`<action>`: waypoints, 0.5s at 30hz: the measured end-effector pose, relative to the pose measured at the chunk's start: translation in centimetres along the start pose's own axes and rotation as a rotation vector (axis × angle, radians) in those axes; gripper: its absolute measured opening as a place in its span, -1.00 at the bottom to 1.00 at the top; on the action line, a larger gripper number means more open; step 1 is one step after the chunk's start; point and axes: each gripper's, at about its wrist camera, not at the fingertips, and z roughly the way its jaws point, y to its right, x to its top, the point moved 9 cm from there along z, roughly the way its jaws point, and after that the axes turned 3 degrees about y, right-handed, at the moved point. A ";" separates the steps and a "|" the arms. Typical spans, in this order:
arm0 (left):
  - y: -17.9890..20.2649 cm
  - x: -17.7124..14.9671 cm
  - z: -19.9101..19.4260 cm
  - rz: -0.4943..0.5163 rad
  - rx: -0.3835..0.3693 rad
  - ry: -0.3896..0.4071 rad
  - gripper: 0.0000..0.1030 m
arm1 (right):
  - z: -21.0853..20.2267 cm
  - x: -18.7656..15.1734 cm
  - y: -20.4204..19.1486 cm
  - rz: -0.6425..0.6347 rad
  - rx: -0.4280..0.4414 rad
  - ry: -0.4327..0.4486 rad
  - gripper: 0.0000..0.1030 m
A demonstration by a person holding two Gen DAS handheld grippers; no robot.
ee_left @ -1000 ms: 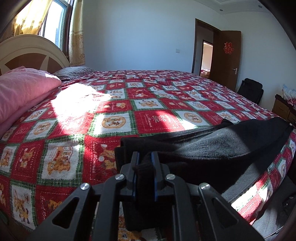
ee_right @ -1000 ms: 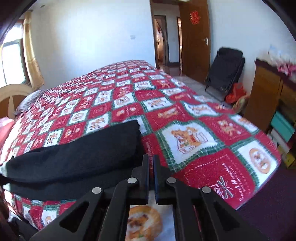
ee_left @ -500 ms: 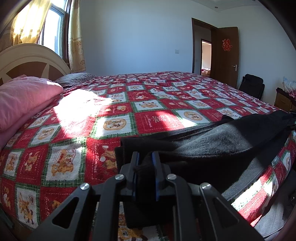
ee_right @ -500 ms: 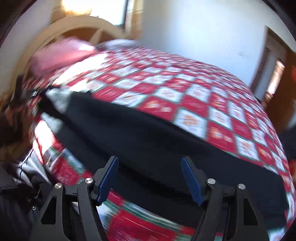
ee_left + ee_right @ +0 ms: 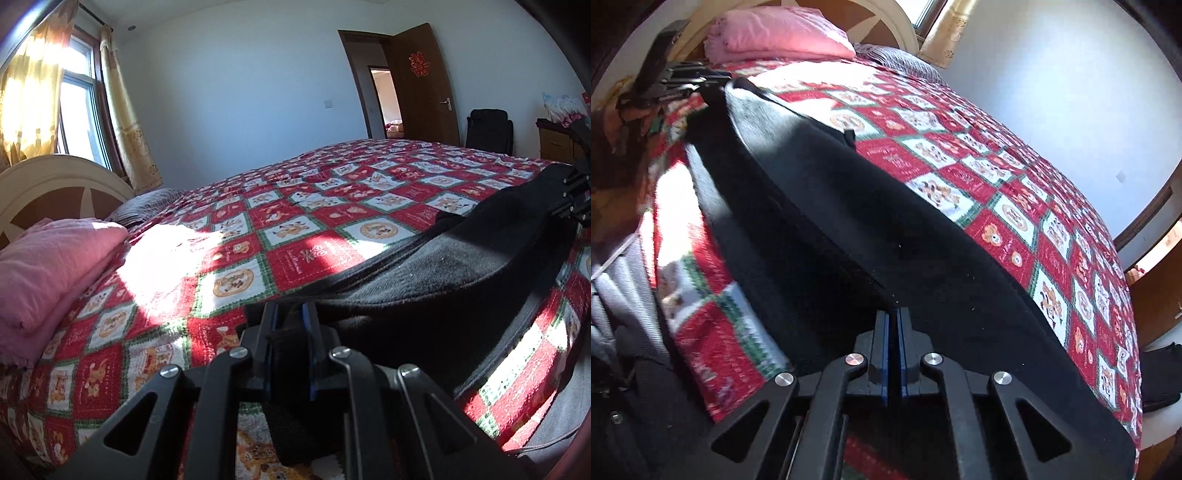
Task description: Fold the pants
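The right gripper [image 5: 893,332], spread wide over the cloth half a second earlier, had snapped closed on the black pants [image 5: 871,236], and its camera had swung round toward the headboard [image 5: 886,22]. Its 2 blue-lined fingers [image 5: 882,350] sat pressed together with only a thin dark seam between them, pinching an edge of the fabric near the bed's foot-end side edge. The left gripper [image 5: 288,347] had not let go: its fingers [image 5: 266,343] stayed clamped around a thick bunch of the pants at the headboard end of the same side edge. In the left view the right gripper [image 5: 574,195] showed at the far right, gripping the other end of the garment. In the right view the left gripper [image 5: 679,83] appeared at the upper left, holding its end just beside the pink pillow [image 5: 775,33].

The pants [image 5: 443,288] lay stretched lengthwise between the 2 grippers, along the near side edge of the bed, on the red, white and green patchwork quilt [image 5: 295,229]. The fabric sat in doubled layers, 1 fold line running down its length. Sunlight fell across the quilt near the pink pillow [image 5: 48,266]. A grey pillow [image 5: 147,201] lay against the headboard [image 5: 55,184]. Beyond the bed's far corner stood an open brown door [image 5: 424,85] and a black chair [image 5: 487,129].
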 end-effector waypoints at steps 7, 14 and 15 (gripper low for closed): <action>1.3 -3.0 -0.2 0.060 -0.040 -0.056 -0.61 | 1.3 -2.9 -2.2 -0.049 0.036 -0.081 -0.93; -0.7 -4.3 -2.1 0.020 -0.012 -0.054 0.19 | 1.4 -2.9 -2.0 0.000 0.079 -0.084 -0.91; -1.1 -4.6 -2.4 0.013 -0.012 -0.057 0.23 | 1.5 -2.9 -1.9 0.005 0.082 -0.084 -0.90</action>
